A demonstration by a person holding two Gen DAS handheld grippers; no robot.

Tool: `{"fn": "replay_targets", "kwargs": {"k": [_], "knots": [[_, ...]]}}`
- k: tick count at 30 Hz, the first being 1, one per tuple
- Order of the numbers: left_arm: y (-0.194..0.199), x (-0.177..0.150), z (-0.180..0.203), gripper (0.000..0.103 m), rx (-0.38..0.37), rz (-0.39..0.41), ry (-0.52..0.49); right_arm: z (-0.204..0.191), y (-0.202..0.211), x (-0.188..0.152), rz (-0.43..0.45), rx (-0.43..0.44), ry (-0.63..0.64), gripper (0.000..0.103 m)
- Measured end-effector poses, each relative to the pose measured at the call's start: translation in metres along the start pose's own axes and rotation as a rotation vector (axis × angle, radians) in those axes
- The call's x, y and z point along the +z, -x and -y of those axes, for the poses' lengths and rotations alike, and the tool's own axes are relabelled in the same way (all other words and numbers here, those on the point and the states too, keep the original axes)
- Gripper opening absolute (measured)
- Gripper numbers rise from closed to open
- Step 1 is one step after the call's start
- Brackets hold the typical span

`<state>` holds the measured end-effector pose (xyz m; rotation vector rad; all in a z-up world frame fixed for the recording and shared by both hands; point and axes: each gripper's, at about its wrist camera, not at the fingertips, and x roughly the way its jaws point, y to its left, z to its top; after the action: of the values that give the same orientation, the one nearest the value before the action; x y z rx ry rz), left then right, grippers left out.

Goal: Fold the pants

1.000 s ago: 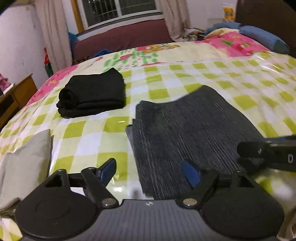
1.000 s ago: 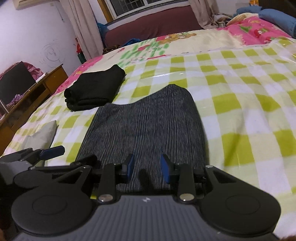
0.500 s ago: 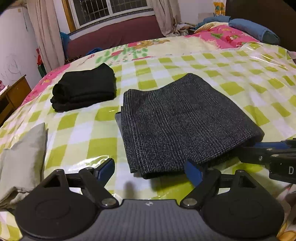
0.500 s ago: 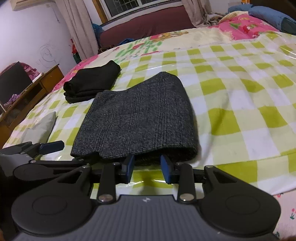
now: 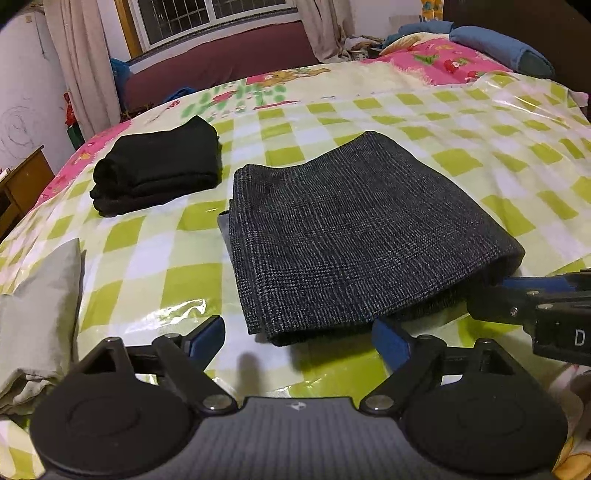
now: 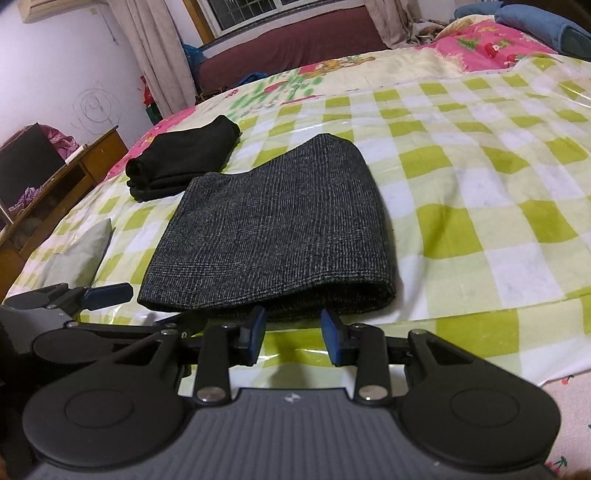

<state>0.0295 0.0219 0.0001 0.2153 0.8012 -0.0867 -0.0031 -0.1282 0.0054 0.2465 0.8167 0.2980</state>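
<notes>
My folded grey pants [image 5: 354,236] lie flat on the bed [image 5: 498,147], on its green-and-white checked plastic cover [image 5: 155,258], with the rounded fold facing me and the stacked open edges on the side towards the black clothes. My left tool [image 5: 297,338] hovers just short of the pants' near corner, its blue pads [image 5: 205,338] spread wide after just opening further, with nothing between them but the shiny cover. My right tool [image 6: 293,328] sits at the pants' near folded edge, its two blue pads [image 6: 334,332] partly apart and just in front of the cloth; I cannot see them pressing on it, and the gap between them shows only the cover. Seen from the left tool's camera, the right tool reaches in from the right and its tip meets the pants' near right corner. Beyond the pants, on their far left, a folded pile of black clothes [image 5: 159,171] rests on the same cover, close to the pants but apart from them. Left of the pants, near the bed's edge, lies a folded pale grey-green cloth [image 5: 37,314]. Well behind the pants a pink flowered quilt [image 5: 447,61] and a blue pillow [image 5: 498,46] lie at the head of the bed, and a curtained window [image 5: 218,18] stands past its far side.
</notes>
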Motion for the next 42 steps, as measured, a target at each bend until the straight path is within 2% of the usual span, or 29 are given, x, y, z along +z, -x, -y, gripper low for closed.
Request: {"fn": "replay_targets", "kwargs": {"k": [14,17,42], "knots": [[-0.002,-0.001,-0.002,0.1,-0.011,-0.01,0.003,-0.004,0.0,-0.002,-0.005,-0.016,0.03,0.036],[-0.002,-0.001,-0.002,0.1,-0.011,-0.011,0.0,-0.007,0.0,-0.002,0.0,-0.035,0.047,0.041],[0.007,-0.003,0.0,0.101,0.014,-0.005,-0.017,-0.011,0.002,-0.003,0.007,-0.092,0.111,0.045]]}}
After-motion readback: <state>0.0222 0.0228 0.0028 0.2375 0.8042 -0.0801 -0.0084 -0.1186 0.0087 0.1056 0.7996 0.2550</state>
